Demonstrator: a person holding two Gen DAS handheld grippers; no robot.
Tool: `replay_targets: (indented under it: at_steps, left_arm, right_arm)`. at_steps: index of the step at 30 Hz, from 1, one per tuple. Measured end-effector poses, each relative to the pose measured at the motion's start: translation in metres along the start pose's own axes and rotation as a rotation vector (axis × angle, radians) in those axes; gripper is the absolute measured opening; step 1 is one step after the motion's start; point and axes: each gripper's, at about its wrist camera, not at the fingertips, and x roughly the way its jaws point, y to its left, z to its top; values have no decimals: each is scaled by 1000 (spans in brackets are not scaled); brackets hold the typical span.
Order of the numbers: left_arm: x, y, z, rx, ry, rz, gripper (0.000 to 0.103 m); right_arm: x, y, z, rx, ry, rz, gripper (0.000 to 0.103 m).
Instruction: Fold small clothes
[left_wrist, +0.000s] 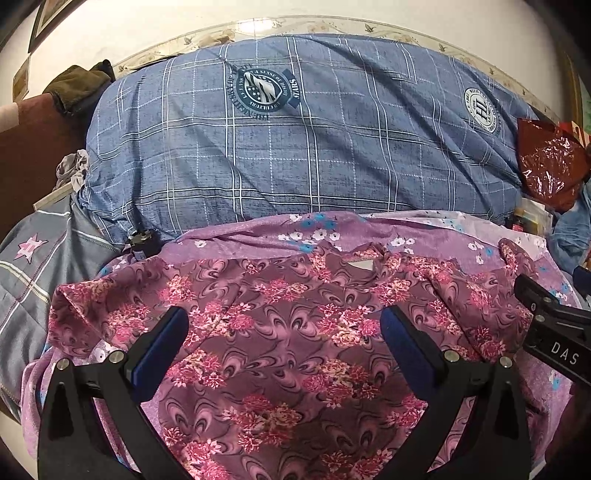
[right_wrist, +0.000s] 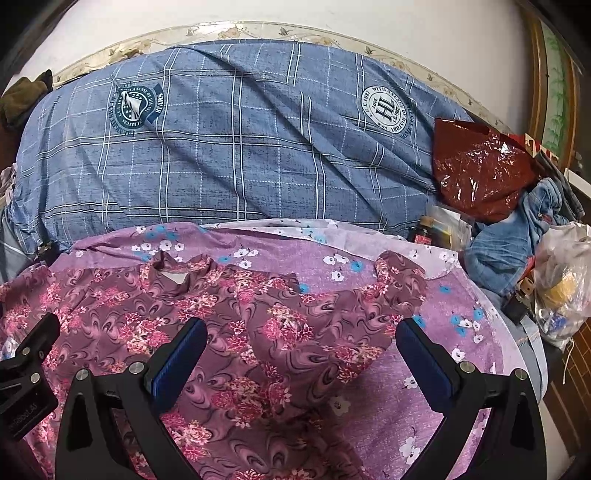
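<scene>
- A bed fills the room here, spread with a purple sheet (right_wrist: 424, 295) dotted with small white and blue blossoms, and a pale wall (left_wrist: 147, 33) with a patterned border strip rises behind it.
- A big blue plaid quilt (left_wrist: 295, 147) is bundled along the far side, hiding the whole back of the bed; its round printed badges are legible only in part.
- The floral shirt (left_wrist: 280, 332) lies spread on the sheet, collar toward the quilt, with a pale label showing at the neck.
- Its near hem runs under both cameras' lower edge, so I cannot see where it ends.
- One sleeve (right_wrist: 399, 284) lies out on the right, its cuff crumpled; the other bunches at the left edge of the sheet.
- The left gripper (left_wrist: 284, 339) hovers over the shirt's middle with its jaws spread wide, nothing between them.
- The right gripper (right_wrist: 301, 354) is likewise wide apart, over the shirt's right side near the armpit, holding nothing.
- Whether the fingertips touch the cloth is hard to tell.
- On the right, clutter crowds the sheet's edge: a red plastic bag (right_wrist: 480, 170), crumpled jeans (right_wrist: 517, 236), a clear bag (right_wrist: 561, 277) of things I cannot make out.
- On the left a grey striped cloth (left_wrist: 40, 266) borders the sheet.
- Bare sheet lies open beyond the right sleeve and ahead of the collar.
</scene>
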Motion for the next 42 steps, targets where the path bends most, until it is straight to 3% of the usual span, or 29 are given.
replay_targets:
  at_steps: [21, 25, 29, 32, 35, 38, 42]
  left_arm:
    - [16, -11, 2, 24, 24, -2, 103]
    - [24, -7, 1, 20, 55, -6, 103]
    - [44, 11, 1, -7, 106, 29, 103]
    - [61, 29, -1, -32, 136, 83, 103]
    - [73, 43, -3, -52, 160, 120, 103]
    - [80, 45, -6, -53, 176, 131, 103]
    - [84, 38, -7, -27, 187, 132, 103]
  right_arm:
    - [17, -7, -1, 2, 41, -5, 102]
    - [26, -20, 2, 21, 61, 31, 102]
    - [60, -84, 10, 221, 107, 115, 102]
    - [108, -168, 1, 525, 154, 232, 100]
    - [150, -234, -27, 831, 212, 341, 88]
    - [178, -257, -41, 967, 235, 445, 76]
    - [201, -258, -41, 1015, 253, 434, 69]
